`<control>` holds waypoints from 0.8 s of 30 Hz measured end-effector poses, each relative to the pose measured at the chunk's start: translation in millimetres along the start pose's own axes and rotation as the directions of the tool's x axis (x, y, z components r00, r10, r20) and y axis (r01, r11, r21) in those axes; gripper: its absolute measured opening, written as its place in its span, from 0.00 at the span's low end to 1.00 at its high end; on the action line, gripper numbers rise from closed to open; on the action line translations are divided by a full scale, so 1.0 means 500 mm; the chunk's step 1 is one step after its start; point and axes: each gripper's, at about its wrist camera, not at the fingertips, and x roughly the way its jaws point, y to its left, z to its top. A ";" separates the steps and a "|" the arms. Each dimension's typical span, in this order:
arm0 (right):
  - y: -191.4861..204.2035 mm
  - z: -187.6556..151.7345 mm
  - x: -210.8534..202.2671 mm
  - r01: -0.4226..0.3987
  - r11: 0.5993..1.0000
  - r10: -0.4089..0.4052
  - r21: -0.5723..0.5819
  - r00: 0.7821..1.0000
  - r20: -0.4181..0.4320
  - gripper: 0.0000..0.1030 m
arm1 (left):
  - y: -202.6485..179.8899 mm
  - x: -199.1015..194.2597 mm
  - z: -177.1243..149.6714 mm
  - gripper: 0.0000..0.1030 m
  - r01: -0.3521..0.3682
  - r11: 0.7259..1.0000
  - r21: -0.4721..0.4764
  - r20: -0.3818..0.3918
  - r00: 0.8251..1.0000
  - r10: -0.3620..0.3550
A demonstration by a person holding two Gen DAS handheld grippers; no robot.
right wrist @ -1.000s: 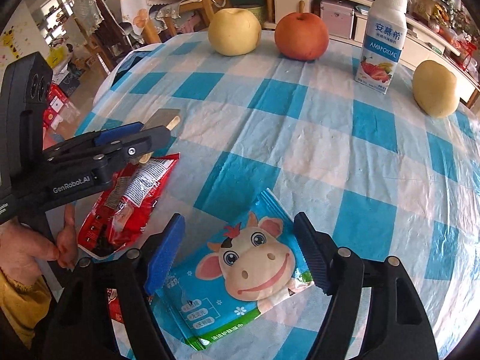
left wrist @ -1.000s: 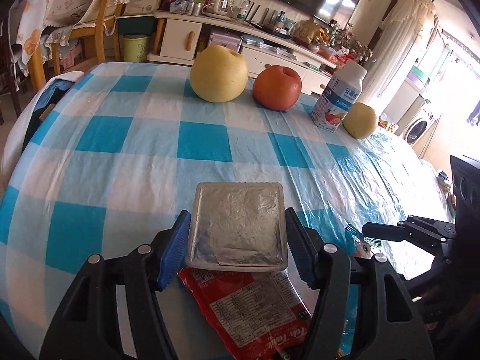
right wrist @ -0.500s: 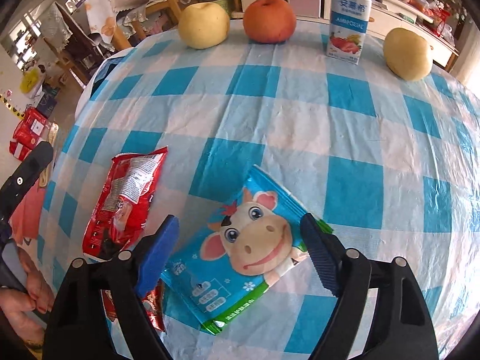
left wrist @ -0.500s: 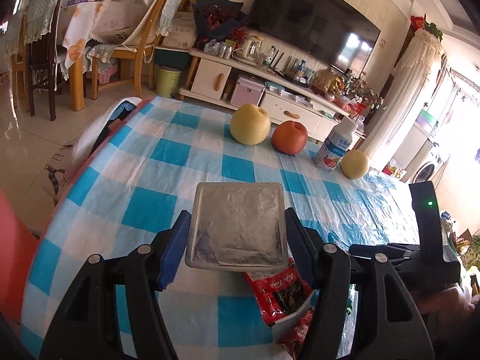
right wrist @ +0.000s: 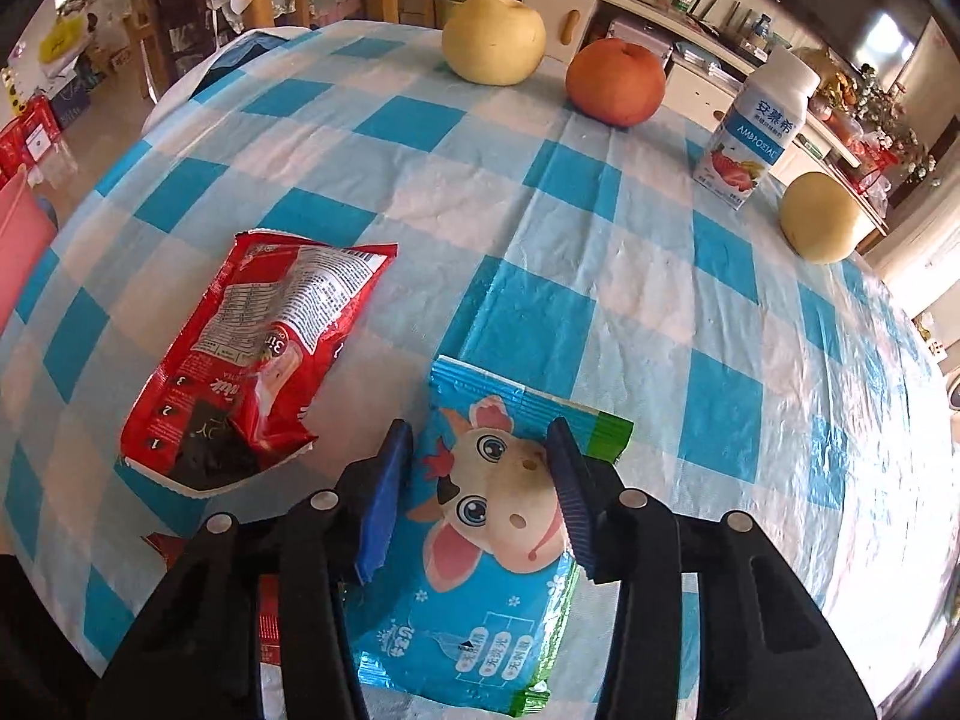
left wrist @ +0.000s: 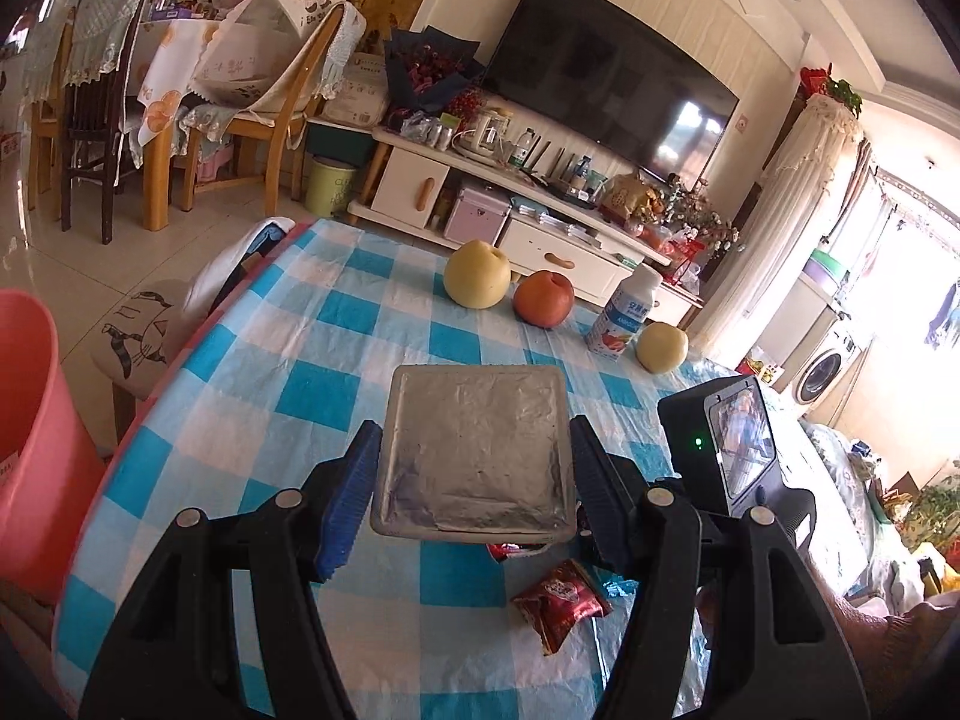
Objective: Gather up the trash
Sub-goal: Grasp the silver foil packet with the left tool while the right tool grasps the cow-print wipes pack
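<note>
My left gripper (left wrist: 471, 480) is shut on a square silver foil packet (left wrist: 474, 450) and holds it high above the checked table. A small red crumpled wrapper (left wrist: 561, 603) lies on the table below it. My right gripper (right wrist: 477, 495) is open, low over a blue cow-print wrapper (right wrist: 486, 546), with a finger on each side of it. A large red snack bag (right wrist: 258, 354) lies to its left.
A pink bucket (left wrist: 36, 444) stands on the floor left of the table. At the far side stand two yellow pears (right wrist: 493, 39), a red apple (right wrist: 616, 82) and a yoghurt bottle (right wrist: 759, 126). The table's left edge (left wrist: 150, 396) is close.
My left gripper rose and pulled back with the foil packet; the pink bucket came into view. My right gripper moved down and forward over the cow wrapper and its fingers narrowed around it.
</note>
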 end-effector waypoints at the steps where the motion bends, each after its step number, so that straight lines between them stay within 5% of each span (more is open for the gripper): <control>1: -0.008 0.000 0.003 0.004 1.000 -0.004 0.019 1.000 -0.003 0.67 | 0.007 -0.003 -0.002 0.62 0.006 1.000 -0.017 0.000 1.000 -0.006; 3: -0.025 -0.002 0.013 -0.033 0.998 0.034 0.052 0.999 -0.021 0.76 | 0.016 -0.003 0.000 0.62 0.017 0.999 -0.042 0.005 1.000 -0.017; 15: -0.054 -0.024 0.017 -0.127 0.990 0.126 0.057 0.992 0.013 0.83 | 0.023 0.026 0.006 0.62 0.006 0.999 -0.046 -0.011 1.000 -0.006; 24: -0.038 -0.028 -0.004 -0.147 0.989 0.147 -0.011 0.988 0.037 0.48 | 0.023 0.046 -0.005 0.62 -0.004 1.000 -0.025 -0.036 0.999 0.004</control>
